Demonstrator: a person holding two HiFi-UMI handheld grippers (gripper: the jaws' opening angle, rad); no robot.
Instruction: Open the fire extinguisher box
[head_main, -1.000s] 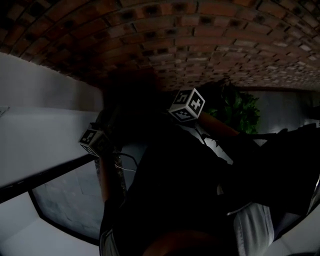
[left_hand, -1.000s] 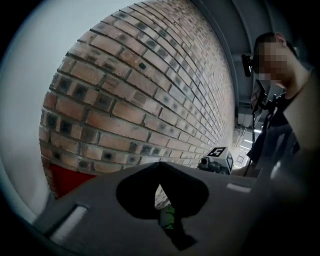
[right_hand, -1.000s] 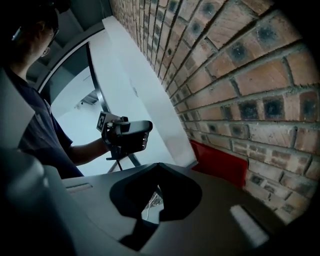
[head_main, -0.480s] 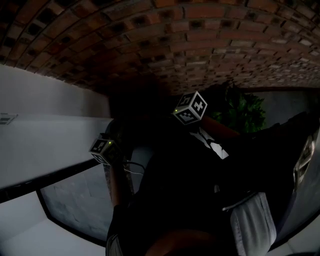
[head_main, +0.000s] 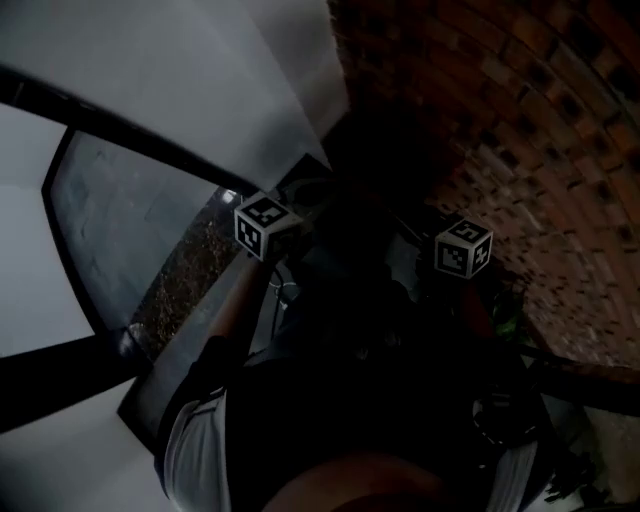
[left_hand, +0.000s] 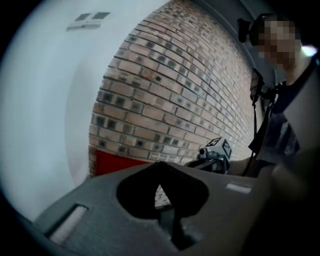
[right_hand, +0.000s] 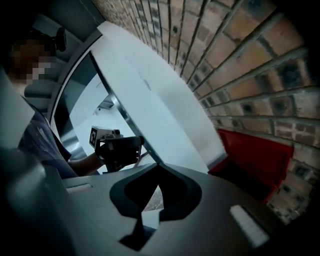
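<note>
Facing the brick wall, left gripper and right gripper show closed, empty jaws.

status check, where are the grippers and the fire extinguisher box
Left gripper shut, empty. Right gripper shut, empty. Red box low on the brick wall, neither gripper touching it. Nothing seen blocking it.

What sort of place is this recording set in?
Probably a building corridor or entrance: a brick wall, a red box set low against it, and dark-framed glass panels.
</note>
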